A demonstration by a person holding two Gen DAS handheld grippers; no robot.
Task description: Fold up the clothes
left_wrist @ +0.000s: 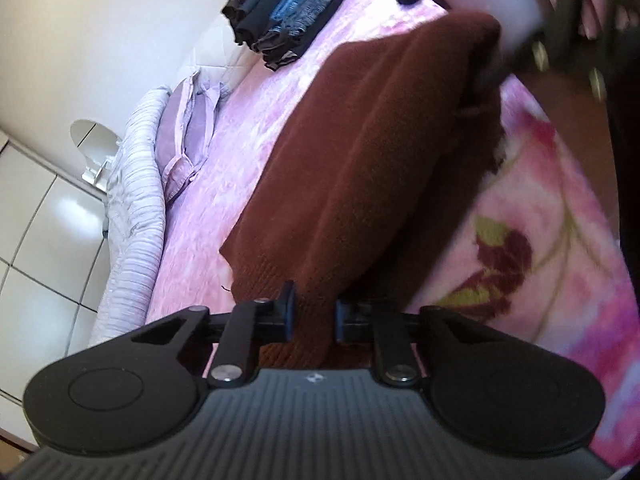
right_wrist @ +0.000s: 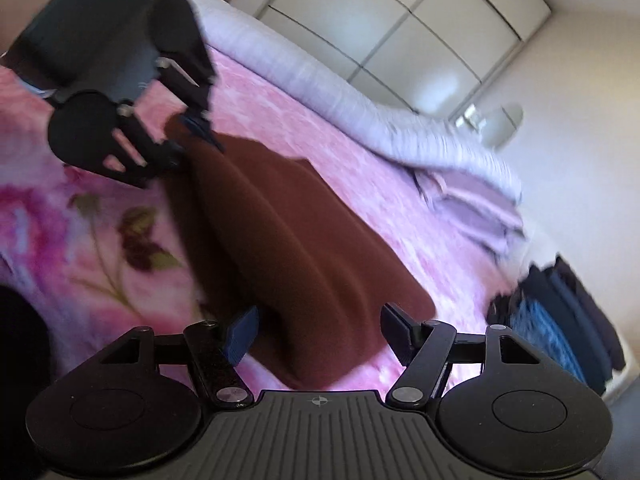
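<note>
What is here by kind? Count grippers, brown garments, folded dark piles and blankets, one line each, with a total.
grippers: 2, the left gripper and right gripper
brown garment: 1
folded dark pile: 1
pink floral blanket: 1
Total: 5

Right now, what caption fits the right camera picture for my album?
Left gripper pinches the brown sweater on the pink bed; right gripper open.

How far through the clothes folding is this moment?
Done: a stack of dark folded clothes sits at the far end of the pink bedspread. In hand: the maroon knit garment, doubled lengthwise into a strip; the left claw is closed on one end, while the right claw is open over the other. Left: the crosswise fold and adding it to the stack.
</note>
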